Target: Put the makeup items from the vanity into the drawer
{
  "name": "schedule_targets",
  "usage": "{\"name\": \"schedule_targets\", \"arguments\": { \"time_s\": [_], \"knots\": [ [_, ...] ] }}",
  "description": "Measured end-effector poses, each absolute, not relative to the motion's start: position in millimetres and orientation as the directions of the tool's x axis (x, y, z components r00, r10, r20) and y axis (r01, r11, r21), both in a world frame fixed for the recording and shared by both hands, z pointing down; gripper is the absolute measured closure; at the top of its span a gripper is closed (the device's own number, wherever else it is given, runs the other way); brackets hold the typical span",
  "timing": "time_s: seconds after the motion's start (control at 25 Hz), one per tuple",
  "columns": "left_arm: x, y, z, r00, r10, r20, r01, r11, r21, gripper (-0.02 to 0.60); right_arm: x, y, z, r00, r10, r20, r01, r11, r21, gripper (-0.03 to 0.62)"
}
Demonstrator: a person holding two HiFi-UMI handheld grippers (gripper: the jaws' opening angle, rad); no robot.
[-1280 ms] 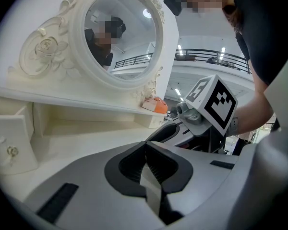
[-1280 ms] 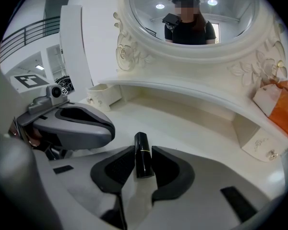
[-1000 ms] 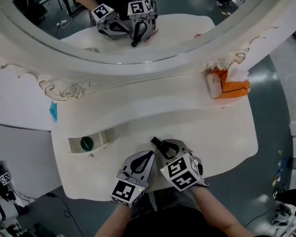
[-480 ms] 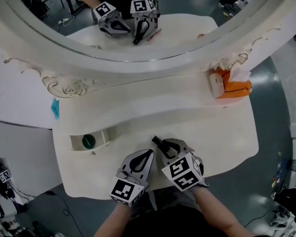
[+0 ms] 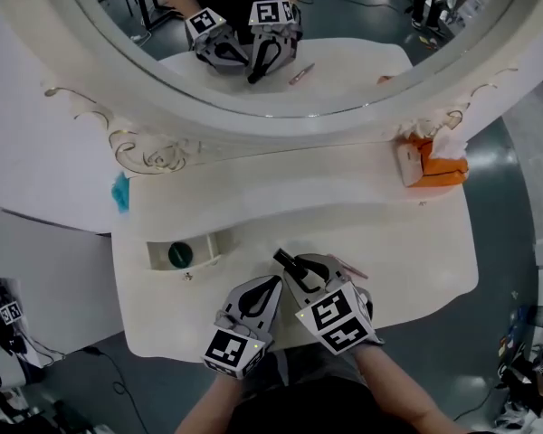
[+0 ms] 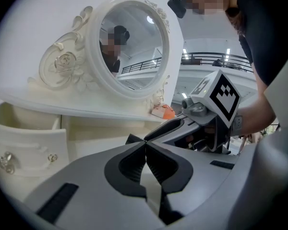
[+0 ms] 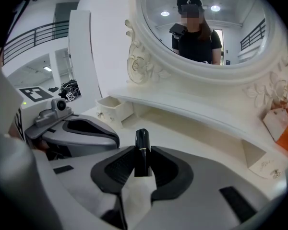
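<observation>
1. Surface: you are working at a white vanity top (image 5: 416,260). It has a raised shelf along the back and one round mirror (image 5: 344,80) in a carved frame above the shelf.
2. Room: a glossy grey floor (image 5: 511,188) surrounds the vanity. The left gripper view shows a railed balcony and ceiling lights beyond it.
3. Count on the vanity:
   - one orange tissue box (image 5: 434,163) at the right end of the shelf;
   - one small drawer (image 5: 213,242), pulled open at the left;
   - one green round item (image 5: 179,254) inside that drawer;
   - one slim pink stick (image 5: 348,267) lying flat on the top, just beside the right gripper;
   - one teal object (image 5: 119,191) at the left end of the shelf, too small to identify.
4. Count of tools: two grippers, side by side at the front edge of the top.
5. Left gripper (image 6: 145,150): its jaws are pressed together with nothing between them.
6. Right gripper (image 7: 142,158): its jaws are clamped on one black tube (image 7: 142,152), which stands upright and projects above the pads.
7. Position of the black tube: it is over the front middle of the top, to the right of the open drawer and well apart from it.
</observation>
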State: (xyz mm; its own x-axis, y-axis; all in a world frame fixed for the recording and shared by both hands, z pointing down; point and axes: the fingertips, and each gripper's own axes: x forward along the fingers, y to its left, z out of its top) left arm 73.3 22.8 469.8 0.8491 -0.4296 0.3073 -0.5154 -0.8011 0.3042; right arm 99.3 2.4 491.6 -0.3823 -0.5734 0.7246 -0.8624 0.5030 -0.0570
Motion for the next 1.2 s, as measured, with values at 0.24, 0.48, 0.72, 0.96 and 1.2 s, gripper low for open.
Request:
{"name": "schedule_targets", "arguments": {
  "time_s": [0.24, 0.48, 0.72, 0.96, 1.2],
  "knots": [
    [46.8, 18.1, 463.6, 0.829, -0.472, 0.299, -0.551, -0.777, 0.303, 0.566, 65.5, -5.3, 476.7, -0.428, -0.575, 0.697, -0.839, 0.540, -0.069, 0.484],
    [20.3, 10.2, 458.4, 0.810, -0.512, 0.287, -0.583, -0.753, 0.304, 0.566, 35.8, -14.9, 465.5, -0.460, -0.570, 0.681, -0.816, 0.573, -0.072, 0.484],
    [-7.0, 1.3, 453.9, 0.787, -0.550, 0.280, -0.616, -0.728, 0.300, 0.566, 7.6, -24.2, 458.8, -0.489, -0.558, 0.671, -0.792, 0.606, -0.073, 0.484],
    [-36.1, -5.8, 451.5, 0.764, -0.583, 0.277, -0.645, -0.704, 0.298, 0.566, -23.5, -33.0, 453.8, -0.516, -0.541, 0.664, -0.764, 0.641, -0.071, 0.484],
    [-62.3, -13.6, 449.5, 0.738, -0.618, 0.273, -0.675, -0.674, 0.300, 0.566, -50.7, -41.5, 451.7, -0.535, -0.523, 0.664, -0.738, 0.672, -0.065, 0.484]
  ]
}}
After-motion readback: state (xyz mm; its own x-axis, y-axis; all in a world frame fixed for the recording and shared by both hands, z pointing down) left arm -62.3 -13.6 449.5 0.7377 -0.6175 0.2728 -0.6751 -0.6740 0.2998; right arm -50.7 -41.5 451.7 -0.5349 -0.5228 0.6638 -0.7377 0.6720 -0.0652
